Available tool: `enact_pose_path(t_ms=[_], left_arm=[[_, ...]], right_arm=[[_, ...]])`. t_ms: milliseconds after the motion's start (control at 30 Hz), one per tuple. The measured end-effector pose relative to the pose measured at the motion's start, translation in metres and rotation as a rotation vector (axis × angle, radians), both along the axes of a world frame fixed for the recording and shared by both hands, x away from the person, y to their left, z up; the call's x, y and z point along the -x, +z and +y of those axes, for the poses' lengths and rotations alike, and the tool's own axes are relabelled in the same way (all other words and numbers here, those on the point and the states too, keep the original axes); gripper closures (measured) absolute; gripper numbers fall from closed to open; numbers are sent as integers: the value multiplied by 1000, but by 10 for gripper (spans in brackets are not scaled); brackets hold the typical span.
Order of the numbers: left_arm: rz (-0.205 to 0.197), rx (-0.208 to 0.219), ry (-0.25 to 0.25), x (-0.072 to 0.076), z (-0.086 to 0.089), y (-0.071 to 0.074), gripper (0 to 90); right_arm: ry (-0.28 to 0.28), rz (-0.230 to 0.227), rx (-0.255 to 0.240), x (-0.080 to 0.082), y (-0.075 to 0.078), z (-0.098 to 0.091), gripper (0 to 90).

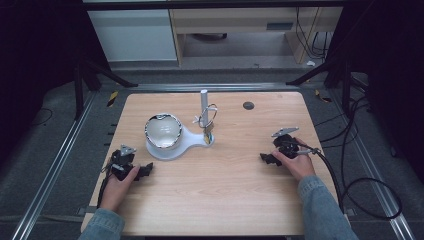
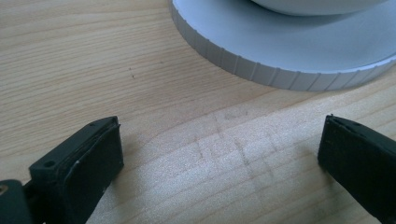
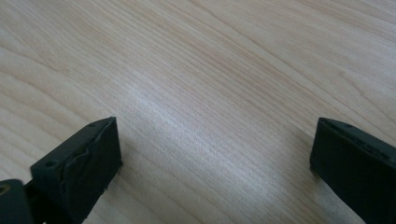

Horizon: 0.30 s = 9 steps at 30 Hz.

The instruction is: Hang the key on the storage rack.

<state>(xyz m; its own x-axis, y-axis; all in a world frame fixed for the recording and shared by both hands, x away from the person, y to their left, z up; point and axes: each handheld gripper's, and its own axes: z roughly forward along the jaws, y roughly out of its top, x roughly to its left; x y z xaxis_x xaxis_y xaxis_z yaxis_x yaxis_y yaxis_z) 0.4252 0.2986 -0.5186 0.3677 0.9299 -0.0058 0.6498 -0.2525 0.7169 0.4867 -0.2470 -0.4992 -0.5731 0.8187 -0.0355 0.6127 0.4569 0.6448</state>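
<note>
**Both tools rest wide open on the wooden surface**

The left tool [image 1: 145, 171] lies with jaws spread, empty, just beside the white keyhole-shaped base [image 1: 187, 140]. The right tool [image 1: 266, 159] gapes likewise, well apart. The base's narrow end points right, carrying an upright post [image 1: 204, 102]; a shiny bowl [image 1: 163, 132] sits on the round end.

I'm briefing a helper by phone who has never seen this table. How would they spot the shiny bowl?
On the wooden table, look left of centre for a white keyhole-shaped base. The shiny bowl sits on its round end, nearer the left gripper. It is the one mirror-bright thing there, unlike the thin upright post at the base's narrow end.
</note>
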Motion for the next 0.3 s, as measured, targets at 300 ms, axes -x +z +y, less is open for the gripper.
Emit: enact_pose_path(t_ms=[300], left_arm=[[-2, 2, 2, 0, 0, 0, 0]], right_arm=[[-39, -70, -53, 3, -7, 4, 2]])
